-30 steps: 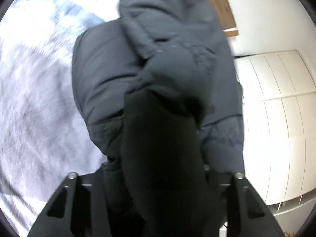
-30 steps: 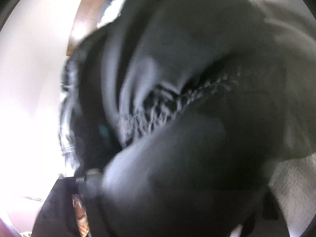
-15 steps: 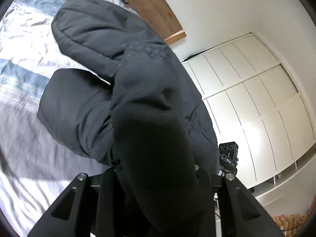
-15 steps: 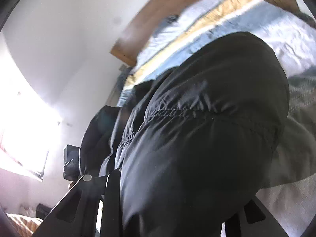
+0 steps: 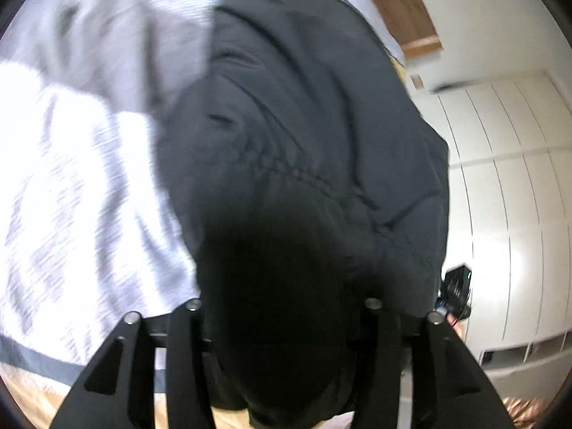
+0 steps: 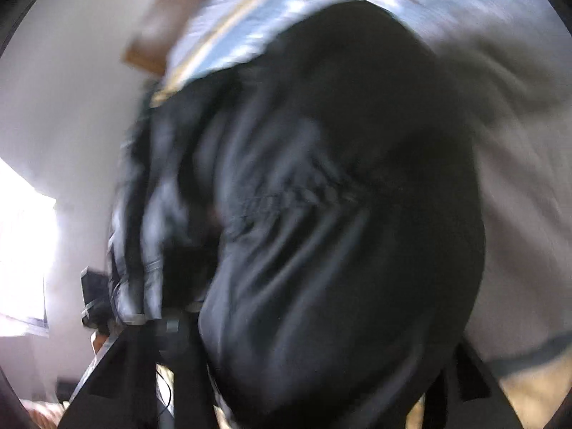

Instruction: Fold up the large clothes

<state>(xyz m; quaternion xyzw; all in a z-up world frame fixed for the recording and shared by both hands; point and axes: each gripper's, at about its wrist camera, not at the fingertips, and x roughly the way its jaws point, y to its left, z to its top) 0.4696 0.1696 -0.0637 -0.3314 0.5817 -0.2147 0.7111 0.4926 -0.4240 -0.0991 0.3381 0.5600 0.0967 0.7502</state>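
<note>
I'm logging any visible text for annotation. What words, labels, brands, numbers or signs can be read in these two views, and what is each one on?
None can be read.
The dark padded jacket shows stitching only, no label or logo.
The small black device beside the white wardrobe has a lit spot, but any marking on it is too small and blurred.
The striped bedding carries a pattern, no text.

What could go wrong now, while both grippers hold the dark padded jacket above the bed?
1. The jacket bulges thickly between the left gripper fingers; the slick padding may slip out.
2. It covers most of both views, so the right gripper and the bed are hard to judge, and the jacket could land crooked.
</note>
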